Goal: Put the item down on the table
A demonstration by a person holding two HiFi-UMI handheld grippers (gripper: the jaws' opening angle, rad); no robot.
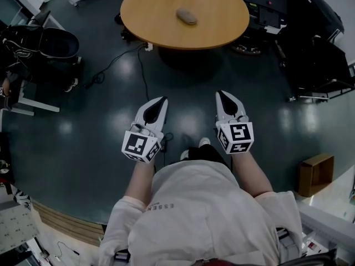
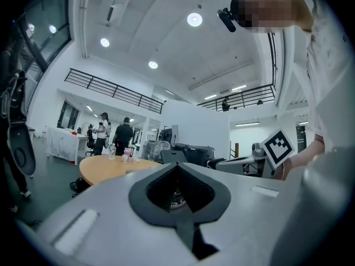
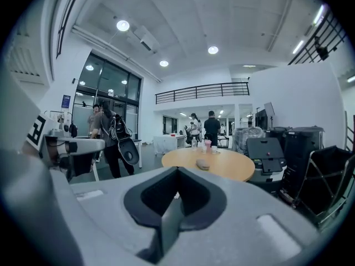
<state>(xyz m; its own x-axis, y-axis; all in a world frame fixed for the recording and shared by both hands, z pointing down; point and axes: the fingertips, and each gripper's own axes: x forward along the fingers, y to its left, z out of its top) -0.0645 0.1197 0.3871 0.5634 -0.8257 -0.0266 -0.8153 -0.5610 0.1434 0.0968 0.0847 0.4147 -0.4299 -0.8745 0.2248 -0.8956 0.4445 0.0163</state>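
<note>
A grey-brown oblong item point(image 1: 187, 16) lies on the round wooden table point(image 1: 161, 26), far ahead of me. It also shows small in the right gripper view, where the item point(image 3: 203, 164) rests on the table point(image 3: 233, 165). My left gripper point(image 1: 163, 100) and right gripper point(image 1: 221, 93) hang side by side over the dark floor, well short of the table. Both are shut with nothing between their jaws. The left gripper point(image 2: 177, 165) points past the table point(image 2: 105, 169); the right gripper point(image 3: 177, 170) points at it.
Several cups and bottles point(image 3: 206, 146) stand at the table's far edge, with people point(image 3: 211, 127) beyond. A cable point(image 1: 119, 57) trails on the floor. A black chair point(image 1: 52, 43) is at left, black equipment point(image 1: 321, 49) at right, a cardboard box point(image 1: 316, 173) near right.
</note>
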